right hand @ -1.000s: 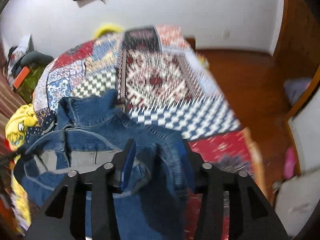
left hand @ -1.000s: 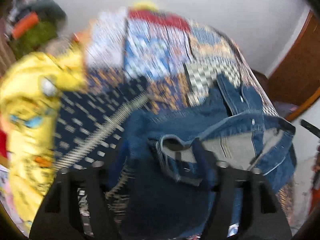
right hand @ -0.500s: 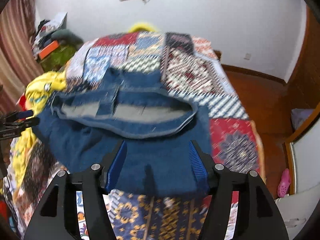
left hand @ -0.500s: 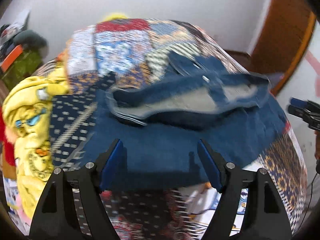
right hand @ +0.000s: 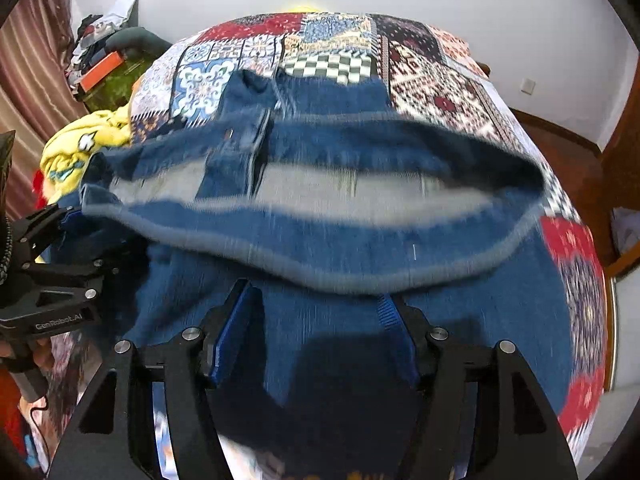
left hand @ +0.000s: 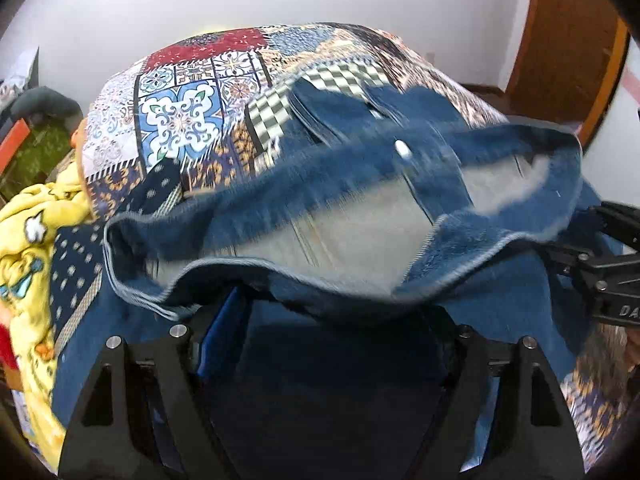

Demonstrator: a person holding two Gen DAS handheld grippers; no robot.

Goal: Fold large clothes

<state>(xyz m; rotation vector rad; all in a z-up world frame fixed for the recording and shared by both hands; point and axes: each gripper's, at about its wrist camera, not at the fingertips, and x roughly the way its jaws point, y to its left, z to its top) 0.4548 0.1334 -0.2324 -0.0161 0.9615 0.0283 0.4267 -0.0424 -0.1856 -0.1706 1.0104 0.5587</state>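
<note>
One blue denim jacket (left hand: 360, 216), its paler grey inside showing through the gaping hem, lies motion-blurred across the patchwork quilt (left hand: 180, 120) on the bed. Two black claws hover over the jacket's near edge: the left claw (left hand: 340, 340) and the right claw (right hand: 316, 336) both look spread, seemingly not pinching cloth. One crumpled yellow blanket (left hand: 36, 240) lies left of the jacket.

even indoor light, no glare; denim jacket (left hand: 360, 216) motion-blurred, fisheye bends edges, corners vignetted black
</note>
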